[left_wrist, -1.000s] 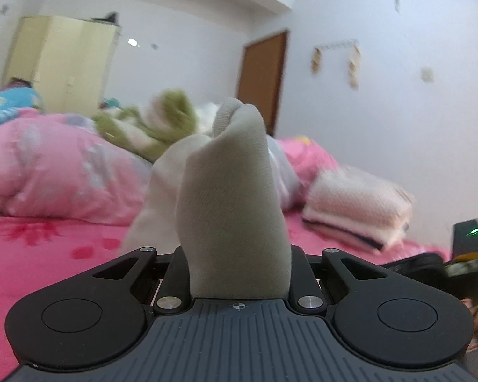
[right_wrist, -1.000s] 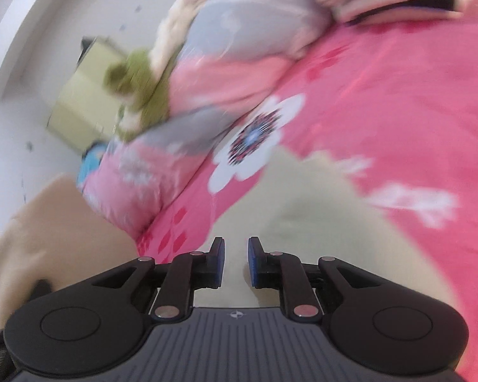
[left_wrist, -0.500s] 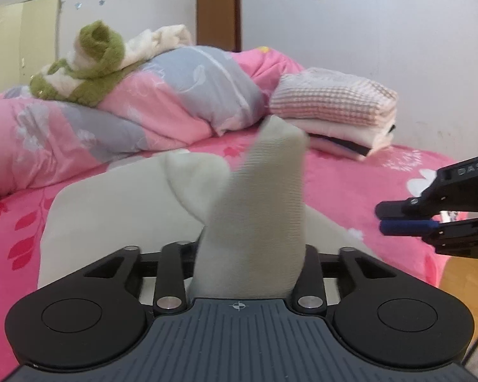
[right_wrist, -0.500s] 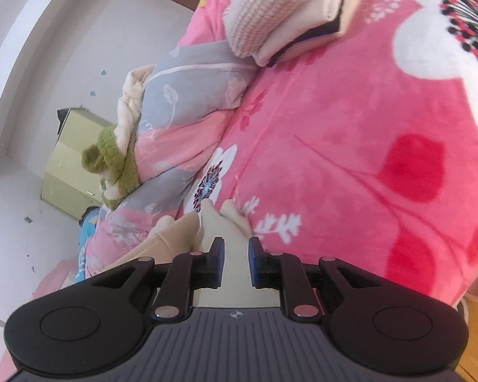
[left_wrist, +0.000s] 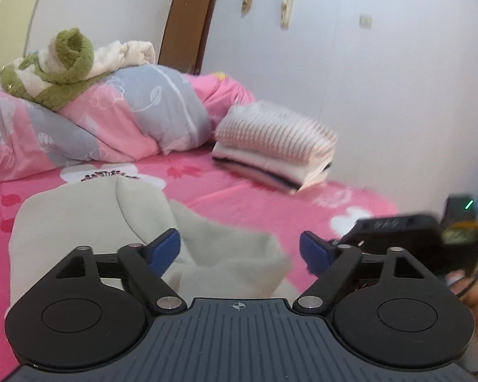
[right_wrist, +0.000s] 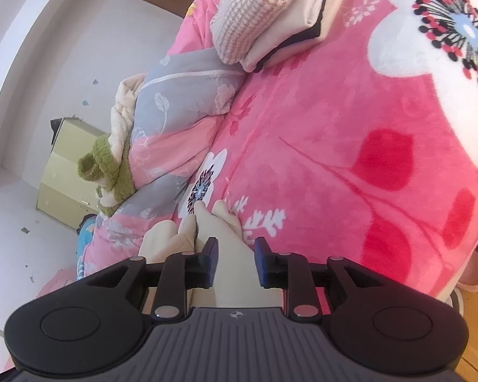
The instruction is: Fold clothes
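Cream garment (left_wrist: 89, 222) lies on pink floral bed (left_wrist: 271, 197), near front-left edge, partly folded, one flap over middle. Left tool (left_wrist: 239, 250) above garment's near edge, fingers spread wide, gripping nothing. Rumpled quilt (left_wrist: 127, 114) behind, green-white plush blanket (left_wrist: 60, 63) on top. Folded clothes stack (left_wrist: 277, 146) further right on bed. Right tool (right_wrist: 235, 262) over garment (right_wrist: 226, 254), fingers partly apart, cloth between them, contact unclear.
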Demonstrator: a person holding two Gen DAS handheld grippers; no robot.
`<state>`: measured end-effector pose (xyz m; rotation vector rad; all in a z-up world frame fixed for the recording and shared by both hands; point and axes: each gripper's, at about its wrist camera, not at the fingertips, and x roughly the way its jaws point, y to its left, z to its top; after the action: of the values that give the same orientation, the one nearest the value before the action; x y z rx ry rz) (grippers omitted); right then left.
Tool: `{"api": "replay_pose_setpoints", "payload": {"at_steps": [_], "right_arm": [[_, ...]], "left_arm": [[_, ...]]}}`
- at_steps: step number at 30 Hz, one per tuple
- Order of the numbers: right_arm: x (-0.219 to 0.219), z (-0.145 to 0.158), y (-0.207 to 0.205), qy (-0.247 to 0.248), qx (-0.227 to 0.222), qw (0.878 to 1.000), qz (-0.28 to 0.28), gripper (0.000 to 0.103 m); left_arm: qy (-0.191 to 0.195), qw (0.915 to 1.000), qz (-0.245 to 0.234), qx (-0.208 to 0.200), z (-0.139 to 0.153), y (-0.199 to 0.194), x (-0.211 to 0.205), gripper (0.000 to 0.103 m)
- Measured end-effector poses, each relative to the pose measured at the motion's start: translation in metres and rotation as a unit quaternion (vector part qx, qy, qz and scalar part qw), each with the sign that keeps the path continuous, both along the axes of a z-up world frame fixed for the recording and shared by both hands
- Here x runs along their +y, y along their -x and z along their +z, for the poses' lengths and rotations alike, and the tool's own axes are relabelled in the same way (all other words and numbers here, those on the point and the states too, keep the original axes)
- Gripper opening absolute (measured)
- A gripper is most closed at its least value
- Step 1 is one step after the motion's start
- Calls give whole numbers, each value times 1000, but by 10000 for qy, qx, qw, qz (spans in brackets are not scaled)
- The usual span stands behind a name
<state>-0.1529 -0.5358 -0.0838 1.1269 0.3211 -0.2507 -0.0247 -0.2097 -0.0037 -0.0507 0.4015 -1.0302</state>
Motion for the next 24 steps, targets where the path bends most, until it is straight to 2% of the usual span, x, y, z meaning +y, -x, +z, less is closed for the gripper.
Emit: {"api": "replay_pose_setpoints", "payload": {"at_steps": [1,4,7,11,14,17,19,22,24], "right_arm": [[0,0,2,-23,-2,10000,-22,38],[-5,0,-7,-96,64,9998,171,41],[-10,-1,-17,-169,139,9990,391,50],[-18,-2,-30,-266,238,9970,684,63],[-23,-2,-41,-339,312,9948,903,73],[-29,-3,-51,-411,386,9921,1122,75],[-36,-10,-64,-526,435,9885,1348,78],[-45,-17,-81,-698,481,9835,1598,78],[-50,-20,-92,-790,480,9794,1798,82]], "left_arm": [[119,9999,59,90,3,-2,11,92],[334,9962,349,731,-6,-22,40,95],[538,9867,643,1390,-17,-42,68,97],[805,9655,1030,2254,-30,-70,106,97],[1001,9431,1312,2888,-41,-91,135,97],[1161,9211,1338,3466,-57,-109,147,98],[1200,9118,1221,3733,-68,-119,143,98],[1176,9026,1005,4018,-85,-130,130,98],[1166,9033,916,4025,-89,-134,123,98]]}}
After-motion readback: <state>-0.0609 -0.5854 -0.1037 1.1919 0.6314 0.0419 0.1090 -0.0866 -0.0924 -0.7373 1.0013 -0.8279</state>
